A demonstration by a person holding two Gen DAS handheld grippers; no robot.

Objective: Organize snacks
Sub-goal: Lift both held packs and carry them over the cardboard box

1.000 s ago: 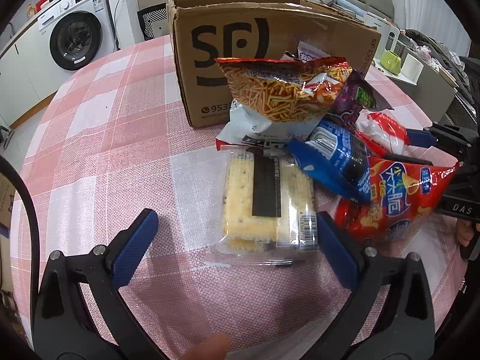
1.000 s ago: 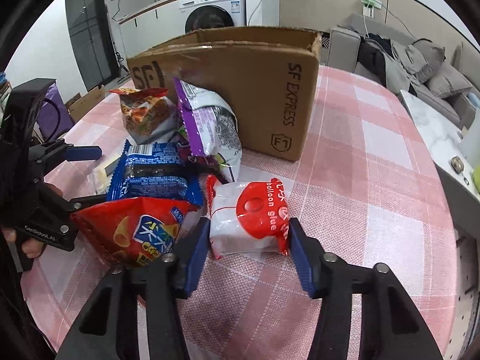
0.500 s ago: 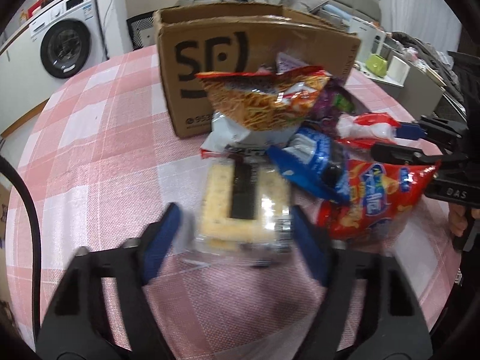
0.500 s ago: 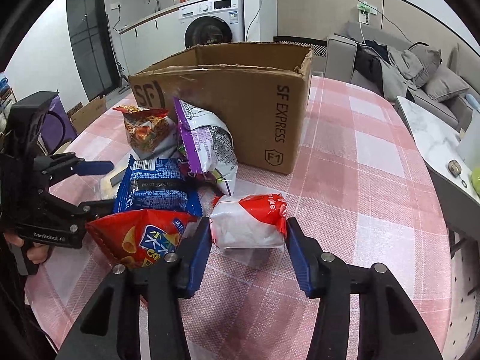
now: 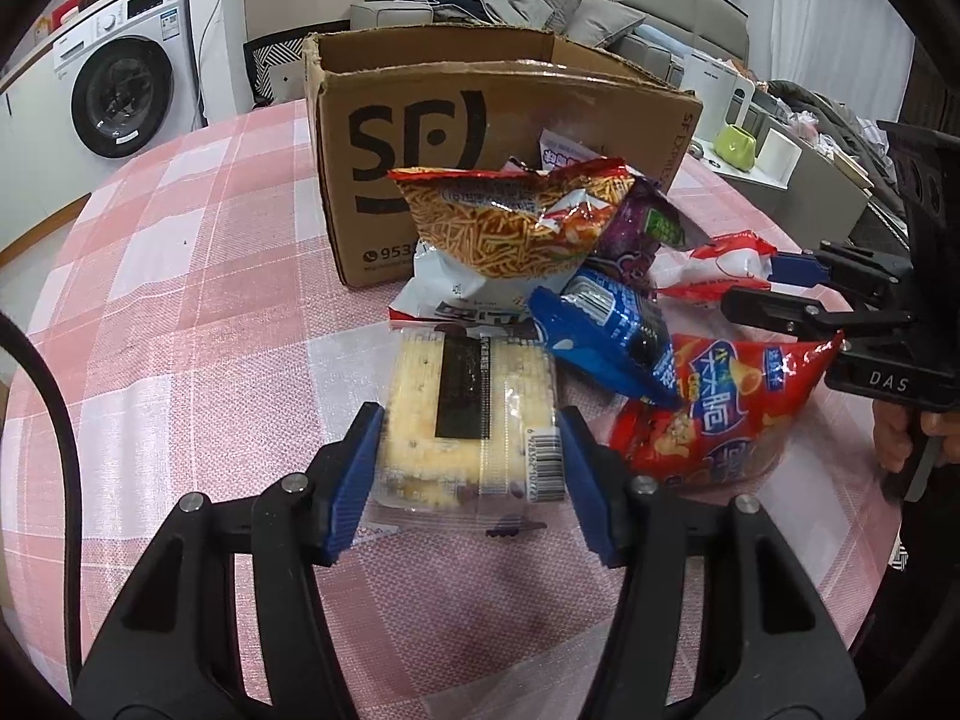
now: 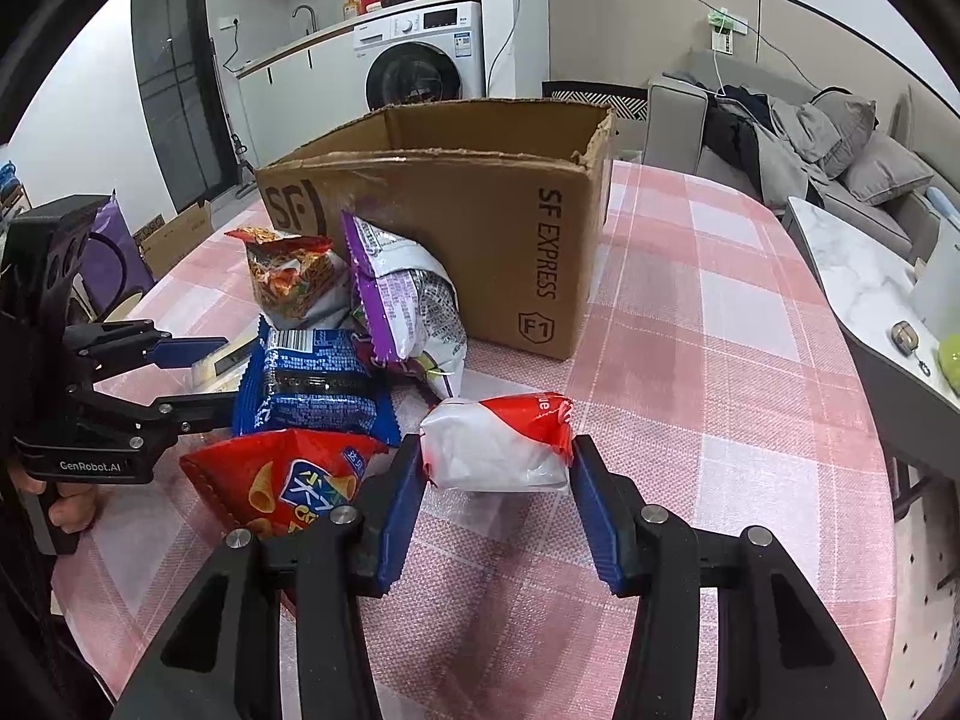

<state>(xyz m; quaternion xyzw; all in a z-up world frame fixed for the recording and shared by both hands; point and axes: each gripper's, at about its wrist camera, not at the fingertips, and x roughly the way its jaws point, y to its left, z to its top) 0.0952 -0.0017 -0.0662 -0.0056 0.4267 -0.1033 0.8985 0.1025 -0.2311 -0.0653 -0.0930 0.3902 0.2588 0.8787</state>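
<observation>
Here, nearest first.
Left claw: closed on the cracker pack, one blue pad pressed to each long side; the pack seems lifted slightly off the tabletop, though I cannot be sure.
Right claw: gripping the red-and-white packet across its short width, the pads touching both ends and the packet raised just above the cloth, judging by the shadow under it.
Why held so: each claw takes the snack nearest its own side of the heap, likely so both can travel to the box together without crossing.
Heap between the claws: a red chip bag lies flat just beside the cracker pack; a blue cookie bag overlaps its top edge.
Behind these: an orange noodle-snack bag and a purple bag lean against the box, propped upright by its wall.
Cardboard box: open-topped, standing at the far side of the heap; its inside is hidden, so what it holds I cannot tell.
Judgement: both loads look ready to go over the rim into the box.
</observation>
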